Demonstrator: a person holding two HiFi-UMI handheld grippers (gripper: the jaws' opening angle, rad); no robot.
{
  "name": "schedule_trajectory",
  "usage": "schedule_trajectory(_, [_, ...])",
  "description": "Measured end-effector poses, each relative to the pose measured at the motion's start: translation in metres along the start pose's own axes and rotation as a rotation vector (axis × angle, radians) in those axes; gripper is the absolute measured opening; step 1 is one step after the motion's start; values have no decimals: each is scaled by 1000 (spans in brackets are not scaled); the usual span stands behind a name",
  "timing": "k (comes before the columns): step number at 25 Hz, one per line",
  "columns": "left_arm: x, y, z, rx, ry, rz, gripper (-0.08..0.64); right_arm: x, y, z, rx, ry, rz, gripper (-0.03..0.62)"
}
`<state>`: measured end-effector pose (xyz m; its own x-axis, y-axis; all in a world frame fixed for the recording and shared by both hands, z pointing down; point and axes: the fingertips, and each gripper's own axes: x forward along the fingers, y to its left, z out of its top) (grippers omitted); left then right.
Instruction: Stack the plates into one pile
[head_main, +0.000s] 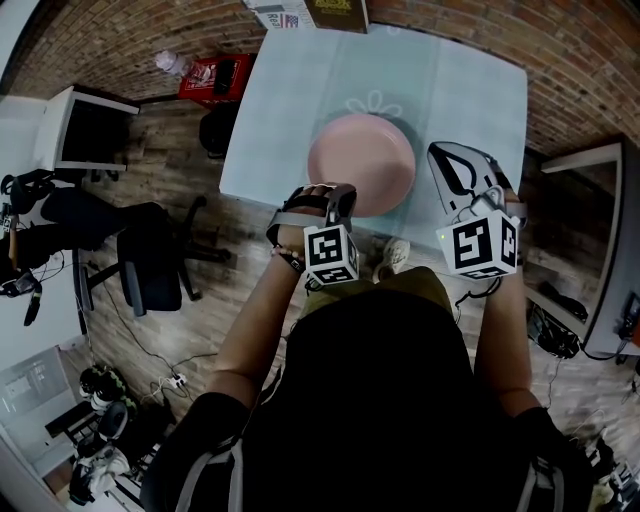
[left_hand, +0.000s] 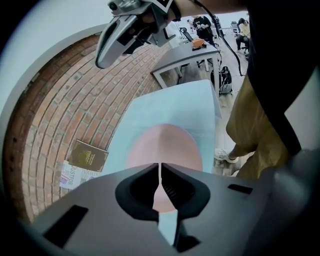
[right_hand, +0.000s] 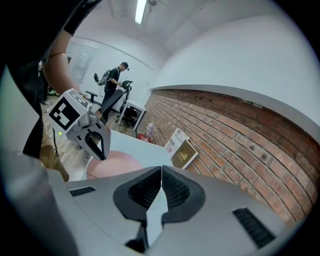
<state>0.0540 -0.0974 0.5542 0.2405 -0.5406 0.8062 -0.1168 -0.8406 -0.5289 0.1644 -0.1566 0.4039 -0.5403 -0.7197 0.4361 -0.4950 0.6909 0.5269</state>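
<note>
**Head view.** The left gripper (head_main: 338, 193) has its jaws together, tips over the near rim of the pink plate (head_main: 360, 158). Whether the tips touch the plate cannot be told from here. The right gripper (head_main: 442, 153) is just to the right of the plate and apart from it. The plate lies on the pale table (head_main: 470, 90), near the edge closest to the person. Only one round shows, so the number of plates in it cannot be told. A book (head_main: 335, 12) lies at the far edge.

**Left gripper view.** The left gripper (left_hand: 160, 172) has its jaws closed against each other with nothing between them. The pink plate (left_hand: 165, 145) lies beyond and below them on the table (left_hand: 200, 100). The right gripper (left_hand: 103, 56) is at upper left. The book (left_hand: 88, 156) lies by the brick wall (left_hand: 55, 105).

**Right gripper view.** The right gripper (right_hand: 161, 175) has its jaws shut together and is empty. The left gripper (right_hand: 101, 152) points down over the pink plate (right_hand: 117, 165). The book (right_hand: 183, 154) lies further along the table.
</note>
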Motion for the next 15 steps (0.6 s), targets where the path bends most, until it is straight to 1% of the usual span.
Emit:
schedule_trajectory(3, [-8,12,-1,-1,-28,23,22,1,3,7,-6,7,-11,35])
schedule_trajectory(8, [-30,37,-1,-1,-119,80,21,4,15,25,-8,34,-33,35])
schedule_trajectory(13, [-68,71,-6,-29,-227,125,21,10,29,58,2,48,-61,34])
schedule_trajectory(15, [-84,85,-9,-26,-263,150,21,15,36,72,6,47,-70,34])
